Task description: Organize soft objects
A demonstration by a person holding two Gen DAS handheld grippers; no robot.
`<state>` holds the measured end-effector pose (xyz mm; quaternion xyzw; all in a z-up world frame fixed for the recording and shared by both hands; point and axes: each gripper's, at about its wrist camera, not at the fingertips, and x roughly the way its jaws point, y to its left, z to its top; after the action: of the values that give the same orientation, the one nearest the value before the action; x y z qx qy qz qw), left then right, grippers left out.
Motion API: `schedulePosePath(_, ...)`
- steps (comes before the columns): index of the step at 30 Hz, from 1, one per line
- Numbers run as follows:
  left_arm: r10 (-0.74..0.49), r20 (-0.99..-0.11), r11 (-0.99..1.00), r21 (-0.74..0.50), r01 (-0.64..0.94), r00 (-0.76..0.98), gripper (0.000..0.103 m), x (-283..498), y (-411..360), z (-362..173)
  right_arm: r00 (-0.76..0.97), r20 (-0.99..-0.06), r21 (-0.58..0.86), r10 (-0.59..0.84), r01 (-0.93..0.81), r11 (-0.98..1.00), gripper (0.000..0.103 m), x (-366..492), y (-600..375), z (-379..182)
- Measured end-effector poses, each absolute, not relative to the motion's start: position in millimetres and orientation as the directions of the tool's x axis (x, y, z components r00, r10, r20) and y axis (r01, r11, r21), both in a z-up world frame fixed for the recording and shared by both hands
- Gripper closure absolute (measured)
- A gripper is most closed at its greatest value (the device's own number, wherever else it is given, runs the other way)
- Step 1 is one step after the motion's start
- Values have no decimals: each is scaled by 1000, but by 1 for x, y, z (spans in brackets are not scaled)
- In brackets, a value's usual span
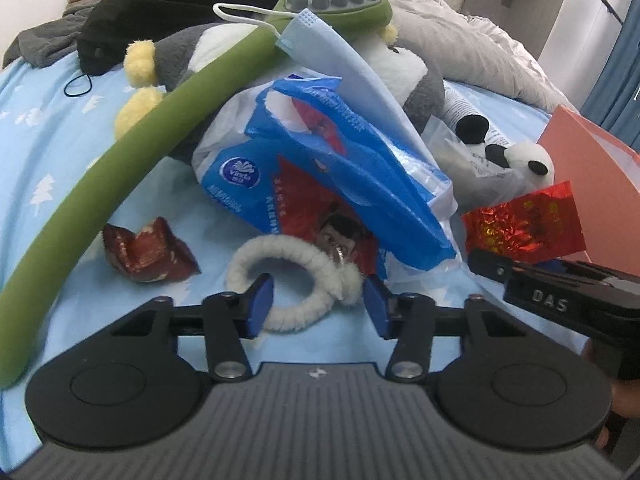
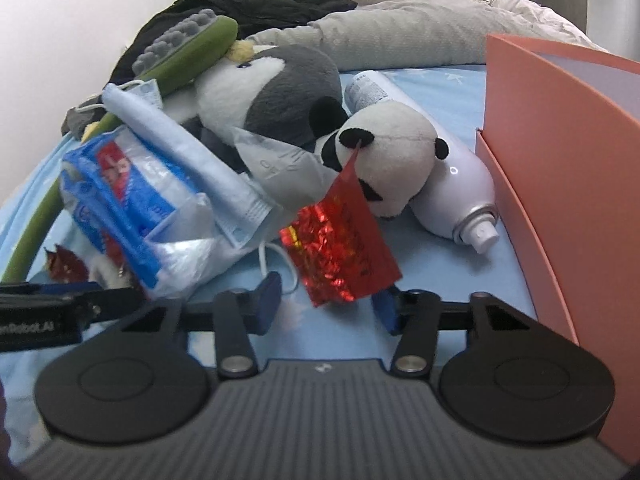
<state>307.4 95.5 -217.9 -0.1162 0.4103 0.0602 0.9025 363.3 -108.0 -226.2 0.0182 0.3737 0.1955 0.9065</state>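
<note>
In the left wrist view my left gripper point(image 1: 316, 300) is open, its blue pads on either side of a white fluffy hair ring point(image 1: 288, 280) lying on the blue sheet. Behind it lies a blue tissue pack point(image 1: 320, 168), a penguin plush point(image 1: 400, 68) and a small panda plush point(image 1: 516, 168). In the right wrist view my right gripper point(image 2: 326, 300) is open, and a red foil packet point(image 2: 340, 252) sits between its pads above the sheet; whether a pad touches it is unclear. The packet also shows in the left wrist view point(image 1: 524, 224). The panda plush point(image 2: 392, 156) lies just behind the packet.
A salmon paper box point(image 2: 560, 152) stands at the right. A white spray can point(image 2: 440, 176) lies beside it. A green massage stick point(image 1: 120, 160) arcs over the pile, with a blue face mask point(image 1: 340, 52) on it. A brown wrapper point(image 1: 148, 252) lies at left. Grey bedding point(image 2: 400, 24) is behind.
</note>
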Motion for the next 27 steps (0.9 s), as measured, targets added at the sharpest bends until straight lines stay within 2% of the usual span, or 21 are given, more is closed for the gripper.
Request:
schedulePosePath(4, -10, -760, 962, -186, -202, 650, 72, 310, 96, -220, 640, -676, 174, 364, -341, 924, 78, 366, -105, -228)
schedulePosePath(8, -9, -752, 961, -187, -201, 659, 86, 305, 93, -215, 639, -672, 183, 374, -345, 920, 79, 359, -106, -222)
schedulePosePath(15, -26, -734, 955, -219, -200, 679, 93, 281, 87, -201, 629, -660, 228, 410, -352, 908, 80, 331, -112, -206)
schedulePosePath(27, -77, -724, 951, -260, -168, 685, 96, 207, 64, -183, 576, -671, 348, 467, -311, 884, 80, 260, -137, -183)
